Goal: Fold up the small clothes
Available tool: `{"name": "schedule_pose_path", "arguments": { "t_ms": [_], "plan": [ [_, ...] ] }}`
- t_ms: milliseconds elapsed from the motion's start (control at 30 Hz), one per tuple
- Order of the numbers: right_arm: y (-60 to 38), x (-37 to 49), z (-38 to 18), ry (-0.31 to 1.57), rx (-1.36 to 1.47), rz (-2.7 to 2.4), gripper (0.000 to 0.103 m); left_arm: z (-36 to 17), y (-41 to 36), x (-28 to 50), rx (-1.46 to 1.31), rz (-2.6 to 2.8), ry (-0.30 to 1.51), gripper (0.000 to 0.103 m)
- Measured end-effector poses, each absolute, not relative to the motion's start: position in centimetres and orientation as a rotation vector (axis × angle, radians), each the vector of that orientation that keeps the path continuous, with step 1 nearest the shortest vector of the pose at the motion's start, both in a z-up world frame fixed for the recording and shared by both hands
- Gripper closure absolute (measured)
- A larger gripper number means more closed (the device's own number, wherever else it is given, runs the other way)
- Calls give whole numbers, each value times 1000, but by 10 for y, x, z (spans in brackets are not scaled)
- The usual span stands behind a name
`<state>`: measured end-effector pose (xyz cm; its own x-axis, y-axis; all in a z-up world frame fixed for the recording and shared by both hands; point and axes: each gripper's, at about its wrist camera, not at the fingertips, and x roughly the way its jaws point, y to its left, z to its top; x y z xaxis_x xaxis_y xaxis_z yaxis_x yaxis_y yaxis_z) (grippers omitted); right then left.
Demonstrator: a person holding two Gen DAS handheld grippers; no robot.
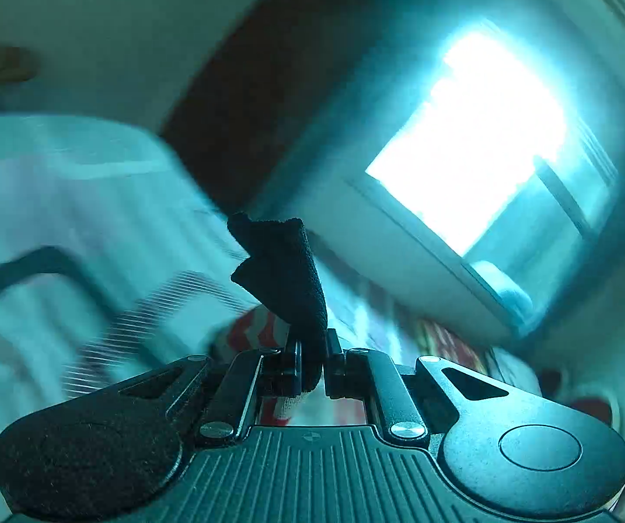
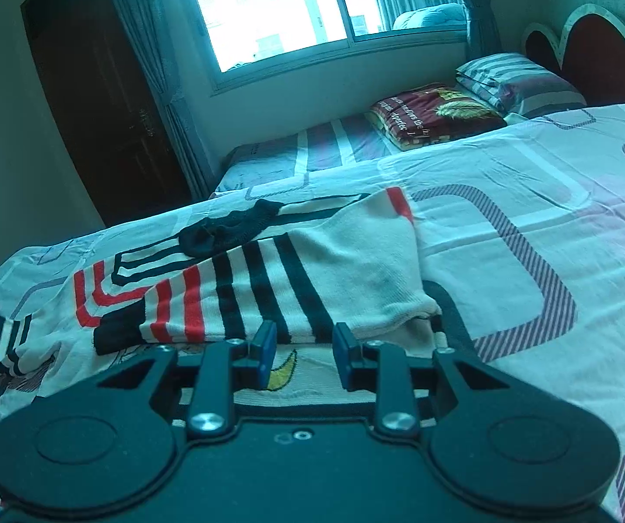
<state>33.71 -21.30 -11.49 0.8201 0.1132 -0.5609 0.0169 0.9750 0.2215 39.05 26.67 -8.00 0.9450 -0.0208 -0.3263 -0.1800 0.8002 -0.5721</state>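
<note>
Gripping a black sock aloft, the left tongs are clenched (blur suggests motion), so slippage is risked; the right tongs are released beside the striped sock on the bed.

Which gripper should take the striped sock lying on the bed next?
Probably the right gripper: it is open, holds nothing, and sits low just in front of the striped sock. The left gripper is shut on a black sock, lifted off the bed.
</note>
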Motion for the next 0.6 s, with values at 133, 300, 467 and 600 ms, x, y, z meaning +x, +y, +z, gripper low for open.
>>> {"name": "schedule_pose_path", "arguments": {
  "t_ms": [133,300,467,600],
  "plan": [
    [-221,334,-112,598,303,47,74,-75,144,449,-499,-112,451,94],
    [-232,335,-111,584,353,4,74,-119,9,512,-317,-245,638,94],
    [-241,343,-118,599,444,-4,53,-157,-78,489,-109,-315,752,57],
    [-225,358,-123,592,476,81,35,-116,-41,439,-101,-327,627,34]
  ]
}}
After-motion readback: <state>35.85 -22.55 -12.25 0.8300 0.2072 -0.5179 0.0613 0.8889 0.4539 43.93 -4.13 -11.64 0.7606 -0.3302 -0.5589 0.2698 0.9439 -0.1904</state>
